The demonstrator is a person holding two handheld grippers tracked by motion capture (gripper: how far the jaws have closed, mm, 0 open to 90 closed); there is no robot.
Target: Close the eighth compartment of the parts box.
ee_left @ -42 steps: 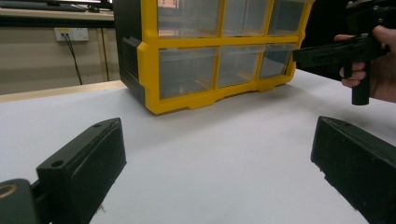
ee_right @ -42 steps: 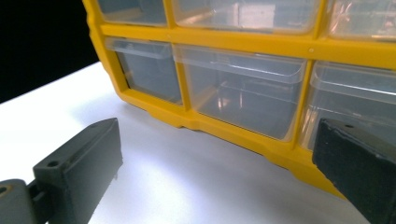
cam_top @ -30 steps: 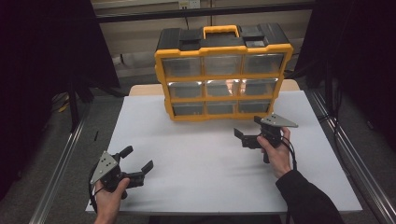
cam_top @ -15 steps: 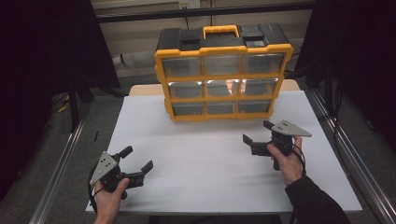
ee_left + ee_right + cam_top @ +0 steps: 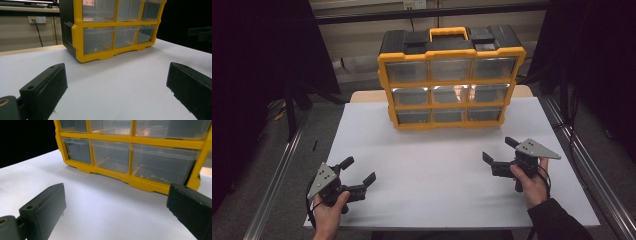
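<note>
A yellow and black drawer organizer (image 5: 451, 80) with clear drawers stands upright at the back middle of the white table (image 5: 437, 170). All drawers look closed. My left gripper (image 5: 359, 169) hovers open near the front left corner, nothing between its jaws. My right gripper (image 5: 498, 149) is open at the front right, well in front of the organizer's right end, holding nothing. In the left gripper view the organizer (image 5: 112, 30) rises ahead beyond the open gripper (image 5: 117, 85), and the other gripper (image 5: 201, 33) shows far right. The right gripper view looks past its open gripper (image 5: 116, 205) at the bottom drawers (image 5: 130, 152).
Metal rails (image 5: 277, 170) run along both sides of the table, with dark curtains beyond. A wall socket (image 5: 37, 19) sits behind the table on the left. Bare white tabletop lies between the two grippers and in front of the organizer.
My right gripper has drawn back from the organizer toward the front right of the table. The left gripper has stayed where it was.
</note>
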